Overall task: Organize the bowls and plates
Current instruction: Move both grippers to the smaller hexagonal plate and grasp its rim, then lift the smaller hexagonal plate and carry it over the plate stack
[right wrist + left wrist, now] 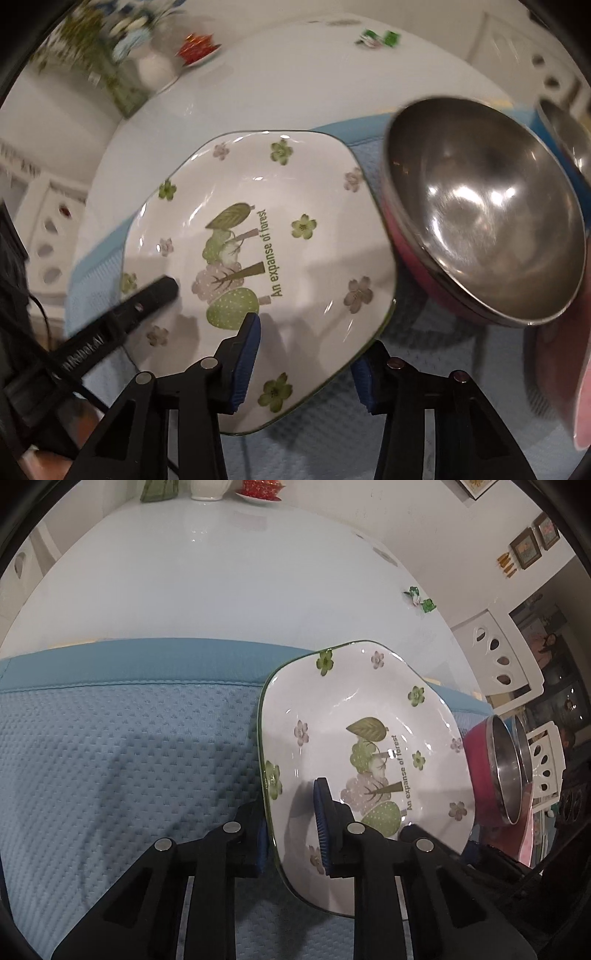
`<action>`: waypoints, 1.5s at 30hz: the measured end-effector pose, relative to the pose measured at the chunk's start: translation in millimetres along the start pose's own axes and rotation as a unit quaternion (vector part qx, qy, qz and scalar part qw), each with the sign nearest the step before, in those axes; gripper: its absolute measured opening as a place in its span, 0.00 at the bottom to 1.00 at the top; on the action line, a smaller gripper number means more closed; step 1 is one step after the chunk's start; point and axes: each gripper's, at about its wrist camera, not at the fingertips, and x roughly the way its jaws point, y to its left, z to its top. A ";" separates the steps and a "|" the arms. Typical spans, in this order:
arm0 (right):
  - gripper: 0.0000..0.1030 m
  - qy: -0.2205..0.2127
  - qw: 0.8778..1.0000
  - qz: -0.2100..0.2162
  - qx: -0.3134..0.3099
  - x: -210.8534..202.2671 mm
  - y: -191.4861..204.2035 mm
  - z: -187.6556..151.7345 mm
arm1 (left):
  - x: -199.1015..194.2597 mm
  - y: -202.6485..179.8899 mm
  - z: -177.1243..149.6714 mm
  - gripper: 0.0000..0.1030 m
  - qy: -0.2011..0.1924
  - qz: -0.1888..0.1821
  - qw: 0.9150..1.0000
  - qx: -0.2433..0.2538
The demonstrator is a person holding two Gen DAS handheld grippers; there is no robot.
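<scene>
Plate (362,720): white, flowered, with rounded corners; lies on the blue mat (129,757) on the white counter (221,572), just beside a steel bowl (480,221) with a pink outside. Cannot tell whether already off the mat.

Step in hand, judged: taking hold of the plate from two sides, to carry it to its place.
- Left hand-held gripper (291,823): narrow, clamped on the plate's left rim, one pad inside the dish and one outside.
- Right hand-held gripper (304,369): partly open, straddles the near rim, one pad over the plate's inside and one beyond the edge. Does not look pinched yet.

Next move, probably: calls for closing the right pads on the rim, then lifting level with both hands together, since glazed ware slips easily.

Around:
- Second steel bowl (565,136), behind the first at the mat's far right.
- Something pink (576,369) at the right edge, too cut off to name.
- Red cup on a saucer (260,487) and a small green trinket (421,600), well apart on the far counter.
- White chairs (498,657) beyond.

In the way: only the first steel bowl, close to the plate's right edge; needs a lift clear of its rim.
</scene>
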 end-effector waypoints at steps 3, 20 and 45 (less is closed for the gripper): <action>0.43 -0.011 0.999 -0.004 -0.040 -4.6 12.2 -6.9 | -4.7 3.3 -2.7 0.15 -0.005 -0.003 1.000 0.002; 0.44 0.045 0.991 0.089 -0.084 -4.7 54.5 -41.1 | -62.6 60.0 -32.1 0.14 -0.041 0.043 0.998 -0.019; 0.41 -0.033 0.973 0.062 -0.220 1.3 50.9 -10.5 | -40.7 42.0 -23.2 0.24 -0.066 0.071 0.993 0.068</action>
